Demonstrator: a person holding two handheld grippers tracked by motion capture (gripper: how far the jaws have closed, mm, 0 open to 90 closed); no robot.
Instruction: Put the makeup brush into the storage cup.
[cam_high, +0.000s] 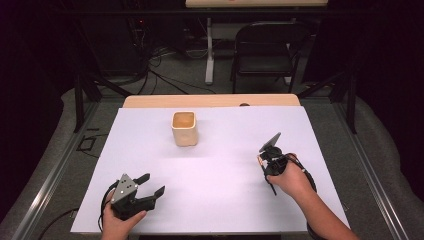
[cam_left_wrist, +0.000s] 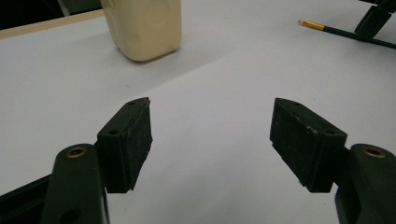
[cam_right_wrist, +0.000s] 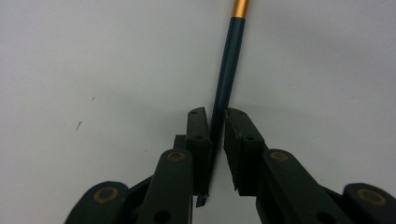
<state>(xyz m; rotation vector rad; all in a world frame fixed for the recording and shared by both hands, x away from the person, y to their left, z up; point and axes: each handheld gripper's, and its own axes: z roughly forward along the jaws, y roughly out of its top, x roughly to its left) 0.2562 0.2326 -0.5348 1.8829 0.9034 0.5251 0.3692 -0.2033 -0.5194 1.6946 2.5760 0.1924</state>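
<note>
A thin dark green pencil-like stick (cam_right_wrist: 229, 65) with a gold band near its far end lies along the white table sheet (cam_high: 225, 165). My right gripper (cam_right_wrist: 215, 112) is shut on its shaft, the pads pressing from both sides. In the high view the right gripper (cam_high: 266, 164) points down at the right of the sheet, and the stick's end (cam_high: 273, 188) pokes out toward the person. A cream square cup (cam_high: 184, 128) stands upright at the back middle. My left gripper (cam_high: 154, 183) rests near the front left, open and holding nothing (cam_left_wrist: 212, 121).
The cream cup (cam_left_wrist: 142, 28) is ahead and left of the left gripper's jaws, with the stick (cam_left_wrist: 345, 31) far off to the right. A wooden table edge (cam_high: 210, 100) runs behind the sheet. A black folding chair (cam_high: 265, 47) stands beyond the table.
</note>
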